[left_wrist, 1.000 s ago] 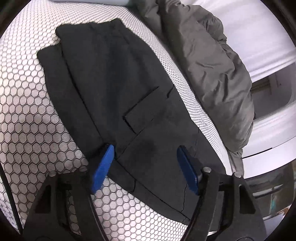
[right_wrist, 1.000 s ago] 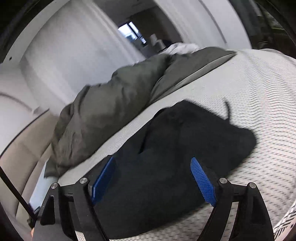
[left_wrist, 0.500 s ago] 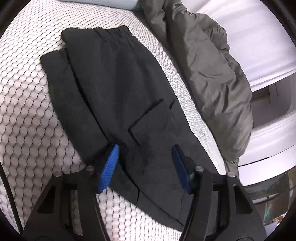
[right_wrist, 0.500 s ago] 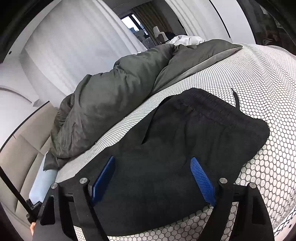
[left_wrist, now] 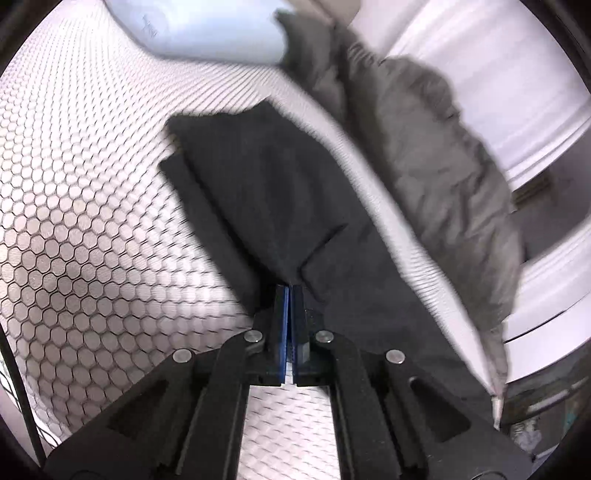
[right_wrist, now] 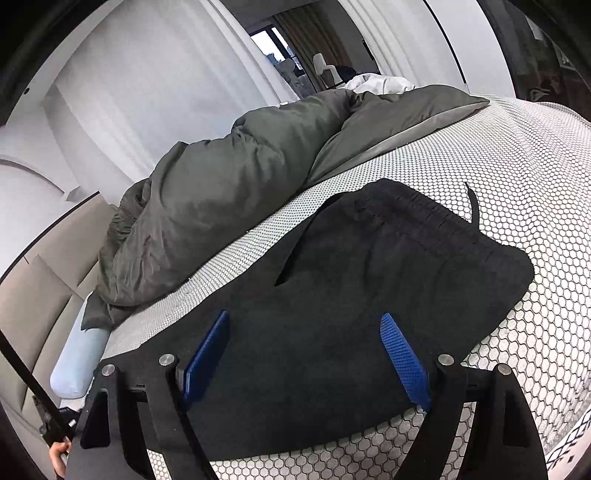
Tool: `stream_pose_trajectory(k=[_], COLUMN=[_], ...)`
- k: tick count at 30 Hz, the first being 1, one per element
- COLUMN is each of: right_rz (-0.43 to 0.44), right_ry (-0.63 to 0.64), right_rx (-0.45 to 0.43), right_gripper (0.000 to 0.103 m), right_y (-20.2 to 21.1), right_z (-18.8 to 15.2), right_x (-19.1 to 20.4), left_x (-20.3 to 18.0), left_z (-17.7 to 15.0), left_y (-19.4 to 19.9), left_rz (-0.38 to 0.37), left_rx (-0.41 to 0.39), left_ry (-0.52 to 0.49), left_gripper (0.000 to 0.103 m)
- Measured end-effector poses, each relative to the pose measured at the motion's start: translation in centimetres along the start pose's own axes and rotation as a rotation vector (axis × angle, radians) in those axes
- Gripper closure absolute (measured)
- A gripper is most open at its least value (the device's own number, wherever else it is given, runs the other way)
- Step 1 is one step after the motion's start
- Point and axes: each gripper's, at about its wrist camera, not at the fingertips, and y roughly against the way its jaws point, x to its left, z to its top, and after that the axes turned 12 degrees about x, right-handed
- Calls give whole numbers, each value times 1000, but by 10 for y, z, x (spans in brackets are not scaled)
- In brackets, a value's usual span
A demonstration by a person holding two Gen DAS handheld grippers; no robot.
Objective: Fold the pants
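Black pants [left_wrist: 266,192] lie flat on the honeycomb-patterned bed cover [left_wrist: 74,229], with a flap pocket near the middle. My left gripper [left_wrist: 290,291] sits low over the leg part; its jaws are closing and the blue pads meet on a pinched ridge of the fabric. In the right wrist view the waistband end of the pants [right_wrist: 406,266] shows, with a drawstring sticking out at the far edge. My right gripper [right_wrist: 306,354] hovers over this end, open, with fabric below the pads but nothing pressed between them.
A crumpled grey duvet [left_wrist: 443,184] [right_wrist: 240,184] lies along the pants' far side. A light blue pillow [left_wrist: 207,29] [right_wrist: 77,365] rests at the bed's head. The bed edge drops off past the duvet. A person's hand [right_wrist: 59,456] shows at the bottom left.
The left gripper's jaws went from wide open to shut, gathering pants fabric between the pads, and its view tipped up and blurred. The right gripper stayed open and still.
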Motion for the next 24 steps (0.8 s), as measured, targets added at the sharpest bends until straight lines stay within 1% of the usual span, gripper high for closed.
stream_pose_trajectory(k=[1,2,3,4,5,6,7,9,10,11,13,15,17,18,19,20,21,22,23,24], right_rz=[1,3,4,4,2,0,-2,-15,-19,-23,-20,7,29,26,14,-17,-28,-3,19,45], right_ry=[-5,-7,-11,-11,-7,-4,-4,-39,-65,-102,-209,-290,-330,-345,-339,-307,-283,-287,-298,-304], right_rx=[2,5,6,4,1,-4,-20,-65,-85,-102,-105,-60,17,44,54,62,74,84,82,68], right_gripper=[18,18,18,18,18,18,18,18,18,18,16,16,17,25,29,43,66,73,83,89], right_y=[0,-1,-2,-1,0,3,8,24,31,37,42,32,12,2,-4,-10,-13,-14,-12,-4], right_z=[1,1,2,2,3,4,5,9,10,12,14,17,21,24,26,30,33,34,33,32], right_x=[-1,-2,-3,-3,-4,-5,-9,-26,-36,-47,-81,-106,-123,-128,-129,-128,-127,-129,-131,-132], left_x=[4,8,10,11,11,10,10,10,9,5,1,-2,-6,-9,-12,-12,-13,-14,-16,-18], left_z=[1,2,3,3,2,1,0,0,0,1,4,7,9,9,9,9,9,9,9,9], left_y=[-4,-5,-3,3,7,16,22,29,31,29,23,9,3,2,0,-2,-4,-4,-5,-7], left_rz=[15,1,-18,-34,-25,-15,-17,-25,-24,-9,23,61,112,137,167,180,194,205,214,219], left_rx=[19,34,32,19,9,-16,-32,-50,-67,-74,-46,-7,-11,-18,-26,-25,-21,-25,-29,-28], left_ry=[11,32,49,61,63,63,67,74,76,68,52,55,36,29,23,20,18,12,1,-6], left_gripper=[103,103,103,103,101,97,91,58,54,53,53,53,53,53,54,54,54,55,55,56])
